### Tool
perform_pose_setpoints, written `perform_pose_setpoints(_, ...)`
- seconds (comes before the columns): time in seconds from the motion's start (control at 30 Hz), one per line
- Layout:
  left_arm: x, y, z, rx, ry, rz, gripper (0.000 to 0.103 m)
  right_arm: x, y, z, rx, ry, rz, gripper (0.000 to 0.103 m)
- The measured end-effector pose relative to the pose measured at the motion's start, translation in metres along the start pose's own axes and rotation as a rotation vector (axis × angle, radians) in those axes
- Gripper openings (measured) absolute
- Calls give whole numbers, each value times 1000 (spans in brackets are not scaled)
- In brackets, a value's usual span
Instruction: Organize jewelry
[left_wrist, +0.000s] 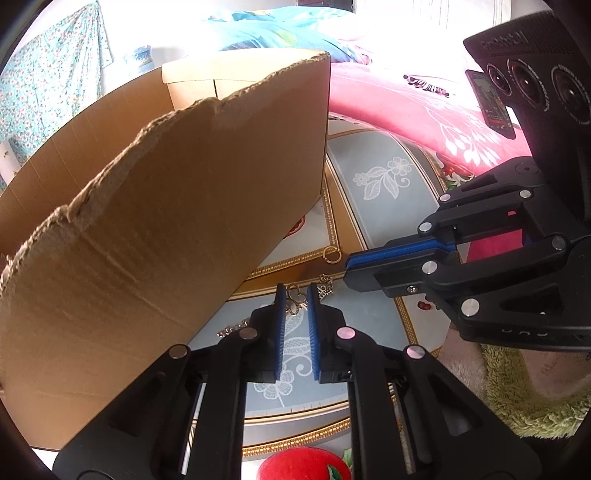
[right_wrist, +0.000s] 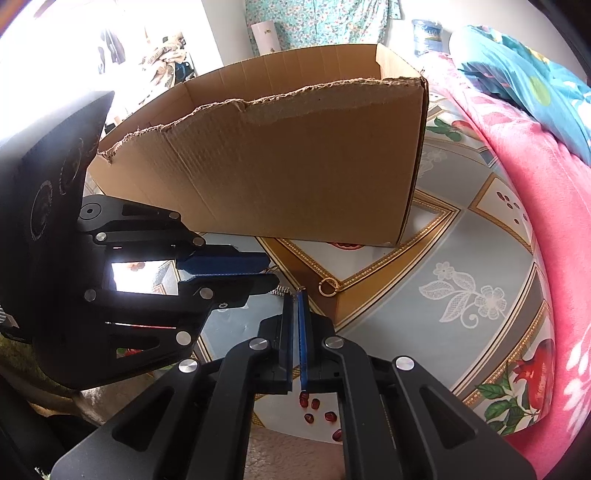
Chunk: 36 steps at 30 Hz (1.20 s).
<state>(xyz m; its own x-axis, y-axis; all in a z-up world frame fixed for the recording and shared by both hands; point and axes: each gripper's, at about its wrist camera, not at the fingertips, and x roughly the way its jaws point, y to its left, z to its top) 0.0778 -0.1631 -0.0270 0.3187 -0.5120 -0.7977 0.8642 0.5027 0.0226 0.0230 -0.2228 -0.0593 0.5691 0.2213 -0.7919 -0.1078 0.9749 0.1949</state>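
A: Count of jewelry pieces in view?

B: Four, all on the cloth (left_wrist: 384, 184) by the right near corner of the box (left_wrist: 184, 221). One gold ring (left_wrist: 332, 255), lying flat, farthest of the four. One gold pendant (left_wrist: 294, 295), heart-shaped openwork. One silver charm (left_wrist: 325, 285) just right of the pendant. One silver chain (left_wrist: 232, 329), left of the pendant, close against the box wall, partly hidden behind a finger.

A: Boxes?

B: One. Cardboard, open top, near wall torn ragged along its edge. Nothing seen inside from either view.

A: Grippers?

B: Two. Left gripper (left_wrist: 296, 291) pointed down at the cloth, blue pads (left_wrist: 280, 325) a narrow gap apart, pendant filling that gap at the tips. Clamped on the pendant as far as the left view shows. Right gripper (left_wrist: 349, 266) entering from the right, fingers pressed together, nothing plainly between them. Tip just right of the ring and just beyond the charm; contact with either not clear.

A: Distance between the two tips?

B: Near, not touching. Ring and charm between them.

A: Other items?

B: One pink blanket (left_wrist: 406, 110) along the far right edge of the cloth. One phone (left_wrist: 491, 99) lying on it, screen lit.
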Motion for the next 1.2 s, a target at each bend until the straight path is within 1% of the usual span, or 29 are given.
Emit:
perform_pose_setpoints(0.2,-6,3,0,-17,-19,3,4,-2,1,-1,-1,-7,1,3)
perform_pose_setpoints(0.27,-8,4,0,-22,-28,10,0,-3,2,0,-2,-10,2,3)
perform_pose_setpoints(0.57,-20,14,-1,-57,-68,43,0,2,10,3,-49,-1,-8,3)
perform_pose_setpoints(0.6,-21,15,-1,-61,-72,44,0,3,11,3,-55,2,-9,5)
perform_pose_setpoints(0.73,-27,21,-3,-82,-82,48,0,5,15,5,-84,3,-16,16)
perform_pose_setpoints(1.03,-36,29,-10,-126,-90,58,0,18,24,6,-164,25,-59,16)
perform_pose_setpoints(1.2,-41,31,-15,-141,-92,62,0,18,34,2,-192,21,-82,16)
